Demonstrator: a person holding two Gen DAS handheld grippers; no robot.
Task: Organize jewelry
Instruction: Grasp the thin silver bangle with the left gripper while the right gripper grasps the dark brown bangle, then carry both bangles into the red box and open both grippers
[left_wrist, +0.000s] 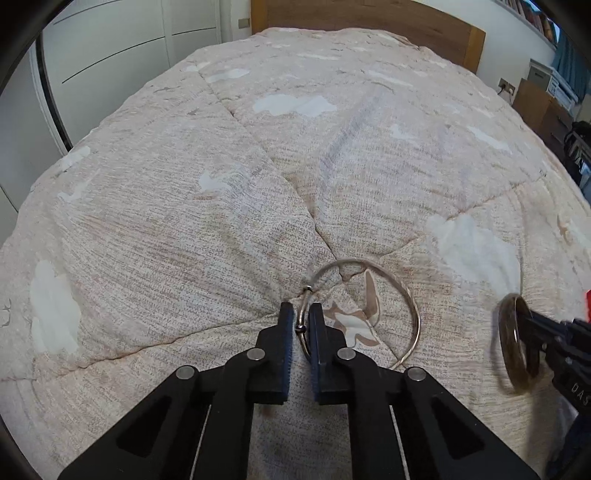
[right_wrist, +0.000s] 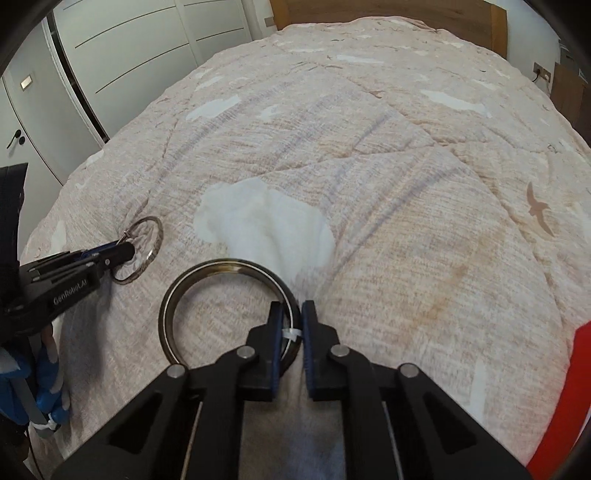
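Shiny metal bangles (left_wrist: 413, 314), rough cloth quilt (left_wrist: 184, 229)

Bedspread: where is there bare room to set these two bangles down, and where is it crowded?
Free: the wide bedspread from the white cloud patch up to the headboard. Crowded: the near edge, where the left tool pinches the thin wire bangle and the right tool the dark bangle.

A home bedroom: a wide bed under a beige quilt (left_wrist: 258, 184) printed with clouds and birds, a wooden headboard (left_wrist: 369, 18) at 12 o'clock, white wardrobe doors (right_wrist: 129, 44) at 10 o'clock, wooden drawers (left_wrist: 543, 107) at 2 o'clock.
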